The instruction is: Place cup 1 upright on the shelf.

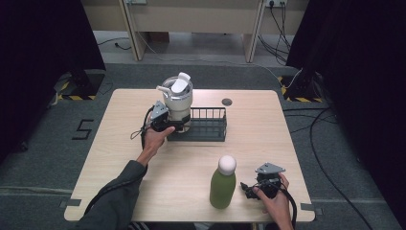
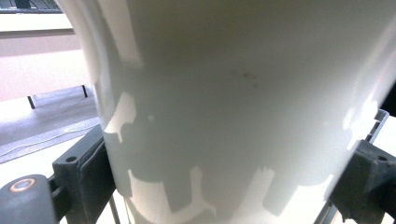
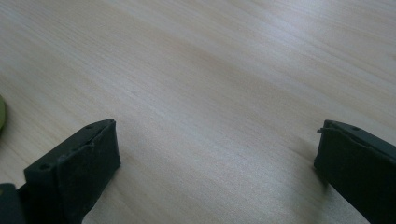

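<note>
A large white tumbler (image 1: 178, 98) with a flip lid and a side handle stands upright at the left end of a black wire rack (image 1: 210, 128). My left gripper (image 1: 173, 125) is shut on the tumbler's lower body. In the left gripper view the white wall of the tumbler (image 2: 233, 107) sits between both black pads (image 2: 88, 170), and my left gripper (image 2: 224, 177) presses it from either side. A green bottle (image 1: 223, 184) with a white round cap stands near the front edge. Just right of it, my right gripper (image 1: 247, 188) rests low over the table, open, holding nothing (image 3: 217, 158).
The wooden table (image 1: 129, 158) has bare room at the left and the middle. A small dark round disc (image 1: 227, 101) lies behind the rack. A sliver of the green bottle (image 3: 2, 114) shows at the left edge of the right gripper view. Cables trail on the floor beyond the table.
</note>
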The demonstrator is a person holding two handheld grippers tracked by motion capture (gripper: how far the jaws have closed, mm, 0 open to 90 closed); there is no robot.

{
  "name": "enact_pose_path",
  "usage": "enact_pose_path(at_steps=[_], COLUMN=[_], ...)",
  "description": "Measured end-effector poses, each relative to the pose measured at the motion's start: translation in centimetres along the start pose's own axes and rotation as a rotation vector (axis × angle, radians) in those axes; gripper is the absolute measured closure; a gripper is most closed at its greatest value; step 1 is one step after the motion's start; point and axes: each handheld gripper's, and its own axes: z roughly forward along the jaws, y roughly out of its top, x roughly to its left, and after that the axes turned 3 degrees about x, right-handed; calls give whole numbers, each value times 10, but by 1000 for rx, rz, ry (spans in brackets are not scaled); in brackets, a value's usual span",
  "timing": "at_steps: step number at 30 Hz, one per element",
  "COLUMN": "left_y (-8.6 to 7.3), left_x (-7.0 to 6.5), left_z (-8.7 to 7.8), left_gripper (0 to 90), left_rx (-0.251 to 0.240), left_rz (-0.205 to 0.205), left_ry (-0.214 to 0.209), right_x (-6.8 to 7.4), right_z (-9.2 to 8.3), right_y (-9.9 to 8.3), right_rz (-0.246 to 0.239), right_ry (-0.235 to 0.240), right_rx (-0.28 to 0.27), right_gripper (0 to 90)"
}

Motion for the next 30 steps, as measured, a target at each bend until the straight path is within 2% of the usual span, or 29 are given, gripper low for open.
enact_pose_path(at_steps=[8,10,15,20,30], left_y=[-3,-6,-7,-6,-5], left_x=[3,3,3,1,2], left_z=[-2,-2,-4,-7,-11], left_gripper=[95,87,88,88,88], left_rx=[2,1,6,20,30], left_rz=[17,0,4,-18,-23], left_ry=[-12,-18,-13,-10,-19], right_x=[0,0,0,0,0], right_z=[0,0,0,0,0], right_y=[0,0,0,0,0], right_rz=[0,0,0,0,0], right_ry=[0,0,0,0,0], right_rx=[0,0,0,0,0], right_gripper=[3,2,2,2,2])
